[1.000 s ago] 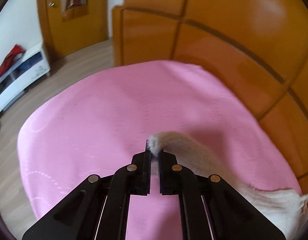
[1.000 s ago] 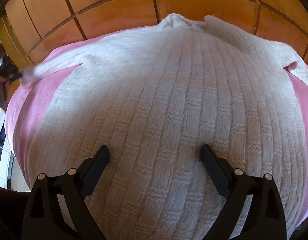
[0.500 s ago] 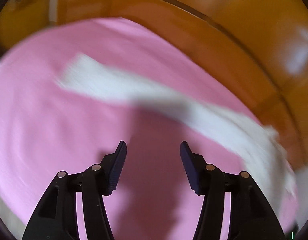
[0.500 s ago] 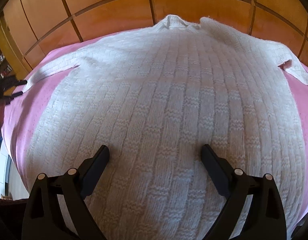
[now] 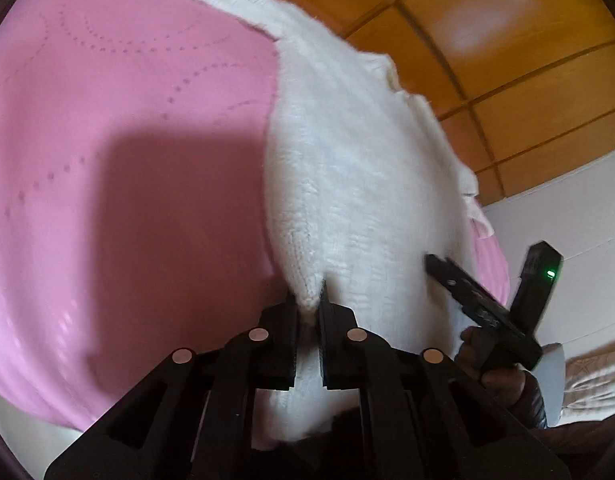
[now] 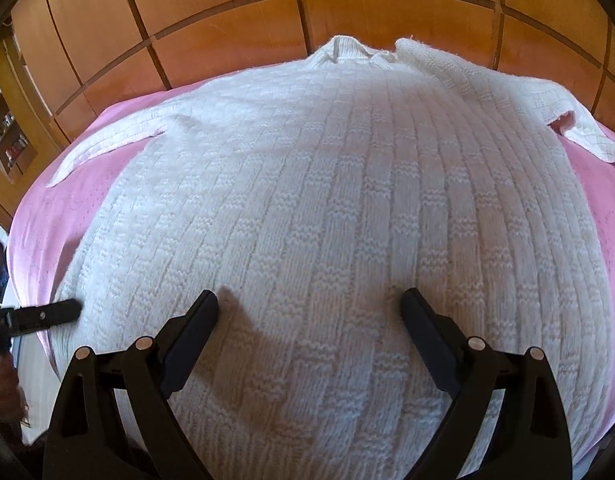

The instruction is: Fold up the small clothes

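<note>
A white knitted sweater [image 6: 327, 208] lies flat, front up, on a pink cloth [image 6: 47, 216], collar toward the wooden wall. Its left sleeve [image 6: 107, 148] lies stretched out to the left. My left gripper [image 5: 307, 300] is shut on the sweater's lower left edge [image 5: 347, 184]; it also shows at the left edge of the right wrist view [image 6: 47, 314]. My right gripper [image 6: 309, 308] is open and empty, just over the sweater's lower middle. It shows in the left wrist view [image 5: 495, 272] at the right.
The pink cloth [image 5: 119, 152] covers a raised surface against an orange wooden panelled wall [image 6: 267, 12]. A wooden shelf unit [image 6: 3, 132] stands far left. The sweater's right sleeve [image 6: 579, 132] is folded back near the right edge.
My left gripper let go of the left sleeve's cuff, swung down to the sweater's lower left edge and shut on it. The sleeve now lies flat. My right gripper stayed open in place.
</note>
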Tool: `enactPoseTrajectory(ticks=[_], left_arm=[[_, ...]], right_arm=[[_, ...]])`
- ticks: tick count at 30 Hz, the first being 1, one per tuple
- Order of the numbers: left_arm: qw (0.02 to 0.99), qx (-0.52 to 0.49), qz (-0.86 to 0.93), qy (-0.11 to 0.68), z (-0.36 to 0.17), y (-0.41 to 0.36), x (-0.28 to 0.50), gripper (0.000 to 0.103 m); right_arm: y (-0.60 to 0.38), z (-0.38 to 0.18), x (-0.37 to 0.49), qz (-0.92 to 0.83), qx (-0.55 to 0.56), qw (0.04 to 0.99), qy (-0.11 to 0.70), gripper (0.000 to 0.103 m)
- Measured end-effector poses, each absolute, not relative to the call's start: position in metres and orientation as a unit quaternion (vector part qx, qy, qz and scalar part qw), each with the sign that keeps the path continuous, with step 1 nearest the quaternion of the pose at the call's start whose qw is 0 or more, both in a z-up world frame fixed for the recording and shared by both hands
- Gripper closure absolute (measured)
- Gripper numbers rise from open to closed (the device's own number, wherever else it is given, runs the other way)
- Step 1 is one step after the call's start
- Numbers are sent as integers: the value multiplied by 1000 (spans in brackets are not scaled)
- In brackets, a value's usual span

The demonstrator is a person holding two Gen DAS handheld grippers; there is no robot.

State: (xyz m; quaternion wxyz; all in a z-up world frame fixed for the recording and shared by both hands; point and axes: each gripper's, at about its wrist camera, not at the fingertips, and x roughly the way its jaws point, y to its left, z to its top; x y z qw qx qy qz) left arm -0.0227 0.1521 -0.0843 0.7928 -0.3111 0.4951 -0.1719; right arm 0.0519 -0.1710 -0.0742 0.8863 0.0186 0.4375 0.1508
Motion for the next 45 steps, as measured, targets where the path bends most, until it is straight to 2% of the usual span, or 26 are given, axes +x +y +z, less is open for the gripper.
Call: enactPoseTrajectory(ticks=[5, 8, 9, 10, 11, 14, 17, 18, 19, 21, 29, 34, 38, 41, 43, 45], left_arm=[[796, -314, -171, 489, -80, 161, -31, 97], [801, -314, -125, 494, -78, 184, -19, 93], [801, -330, -104, 488, -78, 199, -13, 80], [802, -353, -82, 475, -76, 220, -7, 60], [806, -375, -47, 456, -73, 243, -1, 54], [819, -378, 62, 428, -59, 301, 16, 53], [819, -398, 147, 385, -44, 364, 31, 53], [818, -406, 163, 374, -41, 380, 35, 51], [817, -413, 177, 362, -38, 398, 39, 44], [813, -417, 212, 346, -37, 430, 49, 38], [809, -407, 263, 332, -35, 497, 85, 38], [849, -309, 245, 352, -16, 499, 126, 38], [882, -199, 190, 383, -8, 477, 163, 38], [878, -127, 156, 435, -21, 455, 194, 38], [865, -102, 137, 472, -40, 445, 209, 58], [853, -97, 108, 500, -58, 441, 217, 58]], right_arm=[[-170, -76, 50, 147, 13, 888, 435, 10], [-168, -76, 51, 144, 6, 889, 435, 10], [-168, -76, 51, 144, 5, 889, 436, 10], [-167, -76, 51, 143, 4, 888, 436, 10], [-166, -76, 50, 142, 2, 888, 437, 10], [-163, -71, 52, 139, -5, 885, 444, 11], [-159, -58, 66, 156, -4, 881, 447, 17], [-156, -53, 73, 164, -5, 880, 446, 19], [-152, -48, 81, 172, -8, 880, 443, 20], [-135, -36, 104, 196, -12, 877, 438, 25], [-35, -12, 211, 262, -57, 864, 426, 35], [27, -5, 274, 281, -86, 858, 421, 36], [83, -6, 313, 301, -116, 848, 419, 26], [114, -17, 334, 320, -131, 833, 432, 21], [133, -31, 346, 340, -142, 812, 452, 15], [147, -45, 355, 346, -164, 798, 466, 12]])
